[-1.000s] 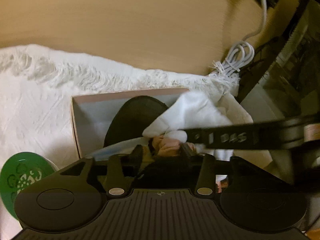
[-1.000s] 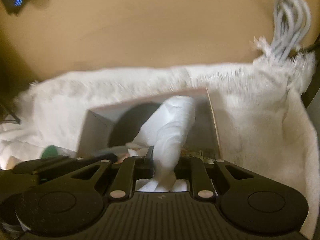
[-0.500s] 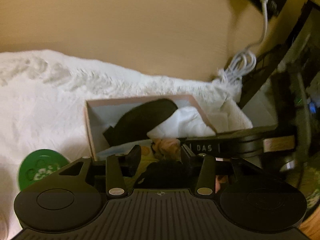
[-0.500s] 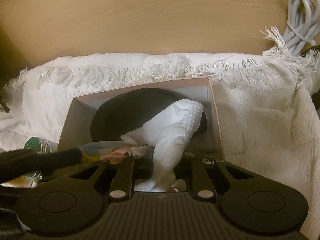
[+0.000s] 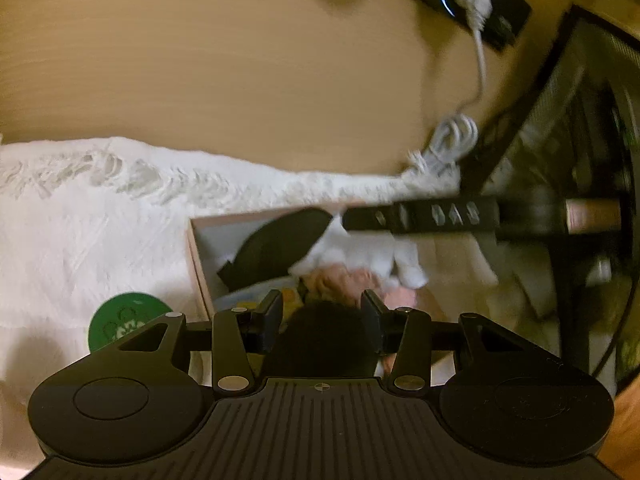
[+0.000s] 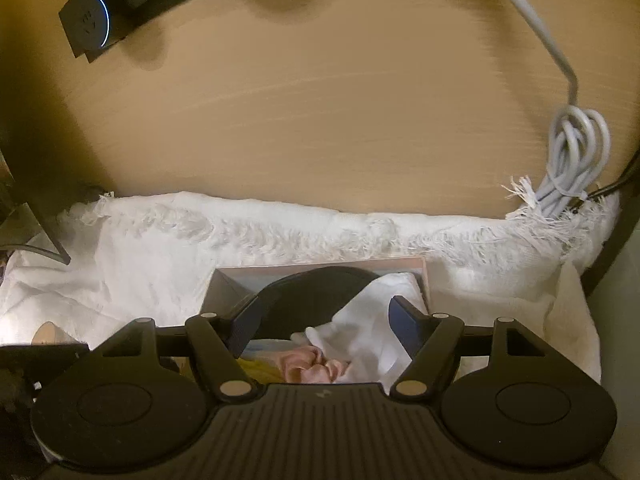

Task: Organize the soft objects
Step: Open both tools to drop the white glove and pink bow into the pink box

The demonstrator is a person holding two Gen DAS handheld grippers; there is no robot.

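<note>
A pinkish cardboard box [image 5: 196,248] [image 6: 426,276] sits on a white fringed blanket. Inside lie a white cloth [image 5: 360,252] [image 6: 368,320], a black rounded soft item [image 5: 280,244] [image 6: 312,296] and a pink scrunchie [image 5: 344,280] [image 6: 312,368]. My right gripper [image 6: 326,320] hovers above the box with its jaws opening wide; the white cloth lies loose below them. My left gripper [image 5: 322,312] hangs over the box's near end, its jaws closing on a black soft lump [image 5: 324,340] that fills the gap between the pads. The right gripper's finger [image 5: 420,218] crosses the left wrist view.
The white blanket [image 6: 160,264] covers the surface around the box. A green round lid [image 5: 128,316] lies left of the box. A coiled grey cable [image 6: 576,160] hangs at the back right, and a black socket strip [image 6: 96,24] is on the wooden panel. Dark furniture stands at the right.
My right gripper has opened and let go of the white cloth, which now rests in the box. Both grippers have risen away from the box. The black lump stayed between the left jaws.
</note>
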